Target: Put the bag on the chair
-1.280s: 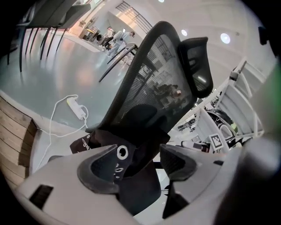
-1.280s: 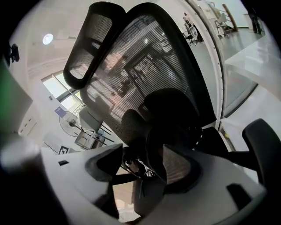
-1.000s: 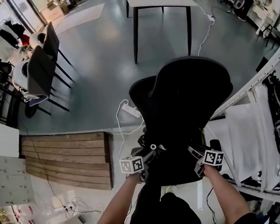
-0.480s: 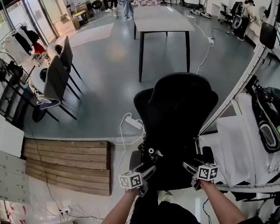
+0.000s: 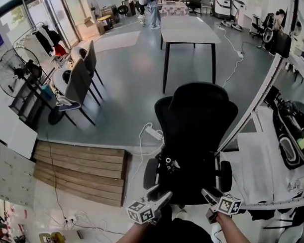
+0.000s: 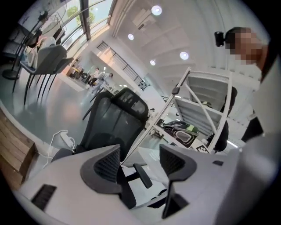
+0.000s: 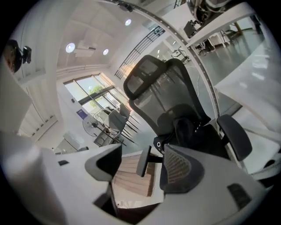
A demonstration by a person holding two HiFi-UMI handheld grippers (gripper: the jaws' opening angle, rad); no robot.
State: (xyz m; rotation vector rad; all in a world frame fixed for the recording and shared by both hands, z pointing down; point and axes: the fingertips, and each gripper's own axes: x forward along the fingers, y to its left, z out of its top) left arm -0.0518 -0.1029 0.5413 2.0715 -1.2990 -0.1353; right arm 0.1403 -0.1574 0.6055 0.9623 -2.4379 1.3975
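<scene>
Black mesh pads (image 6: 107, 169) of the left gripper (image 6: 140, 154) stood well apart with nothing between them. Only the chair (image 6: 114, 118) and one armrest (image 6: 142, 175) showed beyond, out of reach. The right gripper (image 7: 142, 154) was equally spread and empty, and past its pads (image 7: 178, 169) lay the chair (image 7: 162, 88) with the bag (image 7: 186, 129) on it.

In the head view both tools hovered side by side just off the seat's front edge, the left gripper (image 5: 162, 194) near the front left corner and the right gripper (image 5: 209, 202) near the front right. Each had its jaws aimed at the chair (image 5: 202, 110) and touched neither it nor the bag. Behind them the forearms (image 5: 133, 232) rose from low in the view, tucked in close to the person's body.

The bag (image 5: 171, 164) lay on the seat (image 5: 199, 187), slumped against the foot of the backrest. Its pale ring fittings sat toward the seat's left edge. Black on black, its outline was hard to trace from above, though the right gripper view showed it resting fully on the cushion, with no part over an edge.

The task looked complete: bag placed, both grippers released and clear. Nothing seemed left except perhaps moving off.
</scene>
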